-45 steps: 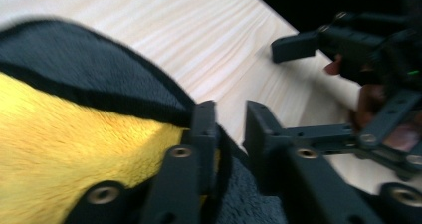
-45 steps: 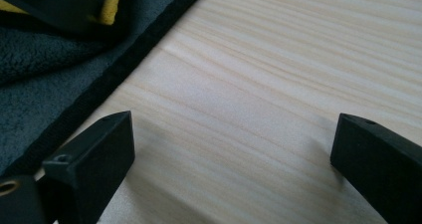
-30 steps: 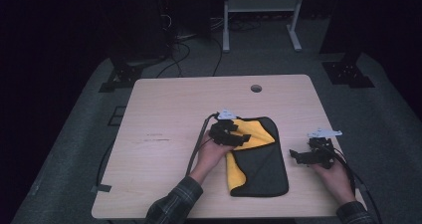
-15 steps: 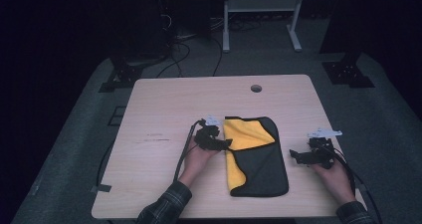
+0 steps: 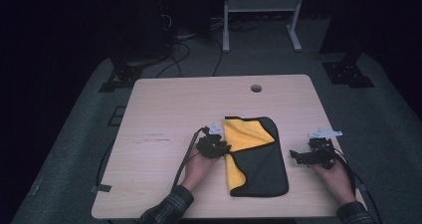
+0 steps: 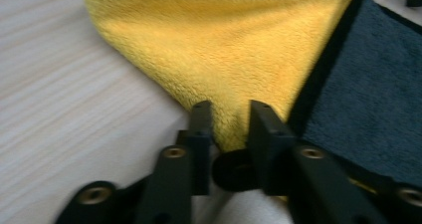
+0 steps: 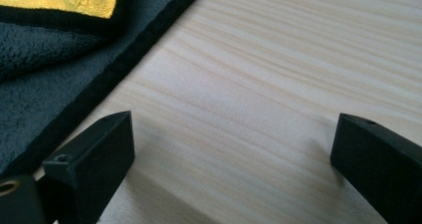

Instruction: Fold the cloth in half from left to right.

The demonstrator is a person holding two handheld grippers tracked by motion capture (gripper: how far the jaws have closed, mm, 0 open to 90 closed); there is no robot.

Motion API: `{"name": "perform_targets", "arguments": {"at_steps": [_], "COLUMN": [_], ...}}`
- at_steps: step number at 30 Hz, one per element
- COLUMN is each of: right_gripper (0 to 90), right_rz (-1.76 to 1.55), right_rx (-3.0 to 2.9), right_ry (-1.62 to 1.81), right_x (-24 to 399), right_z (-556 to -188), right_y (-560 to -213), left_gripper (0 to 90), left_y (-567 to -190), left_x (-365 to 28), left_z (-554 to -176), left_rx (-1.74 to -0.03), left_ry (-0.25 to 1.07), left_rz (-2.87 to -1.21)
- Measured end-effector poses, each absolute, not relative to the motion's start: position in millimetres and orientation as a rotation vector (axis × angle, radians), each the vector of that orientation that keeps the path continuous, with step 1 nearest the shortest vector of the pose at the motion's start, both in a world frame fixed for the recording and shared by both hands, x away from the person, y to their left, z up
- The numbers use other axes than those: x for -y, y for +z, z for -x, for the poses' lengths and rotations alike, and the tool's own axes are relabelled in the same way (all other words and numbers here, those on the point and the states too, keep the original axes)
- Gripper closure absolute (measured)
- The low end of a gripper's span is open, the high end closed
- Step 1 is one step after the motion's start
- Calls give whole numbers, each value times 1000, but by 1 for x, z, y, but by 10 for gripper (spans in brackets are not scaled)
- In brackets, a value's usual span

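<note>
The cloth (image 5: 256, 157) is two-coloured: one face is bright yellow, the other dark charcoal grey, and a narrow black hem borders its edges. In the left gripper view the yellow face (image 6: 224, 50) shows a fine, uniform nap with no print. The table (image 5: 189, 114) is pale beige wood with faint straight grain lines. The left gripper (image 5: 222, 148) and the right gripper (image 5: 297, 157) are matt black, each carrying a light grey top plate; brass-coloured fittings sit in the jaw links. The sleeve (image 5: 166, 211) is a dark plaid. The floor (image 5: 84, 114) is grey.
</note>
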State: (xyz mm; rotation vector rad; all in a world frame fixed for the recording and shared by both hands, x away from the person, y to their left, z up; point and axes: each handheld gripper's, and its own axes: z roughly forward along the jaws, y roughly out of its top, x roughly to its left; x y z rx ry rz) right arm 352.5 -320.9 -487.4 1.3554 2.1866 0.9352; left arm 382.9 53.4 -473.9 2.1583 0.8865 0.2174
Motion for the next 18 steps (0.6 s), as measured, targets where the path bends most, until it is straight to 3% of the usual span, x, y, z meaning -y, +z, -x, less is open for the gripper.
{"name": "perform_targets", "arguments": {"at_steps": [3,11,18], "right_gripper": [28,28,28], "right_rz": [-1356,-1356,-1360], "right_rx": [-2186,-2188,-2189], "right_ry": [936,934,936], "right_x": [321,321,321], "right_z": [-352,-351,-351], "right_y": [-487,-487,-487], "left_gripper": [831,850,897], "left_y": [-473,-469,-469], "left_x": [-57,-79,-122], "left_z": [-385,-388,-391], "left_rx": [-876,-871,-913], "left_ry": [182,182,230], "left_rz": [-2169,-2200,-2206]}}
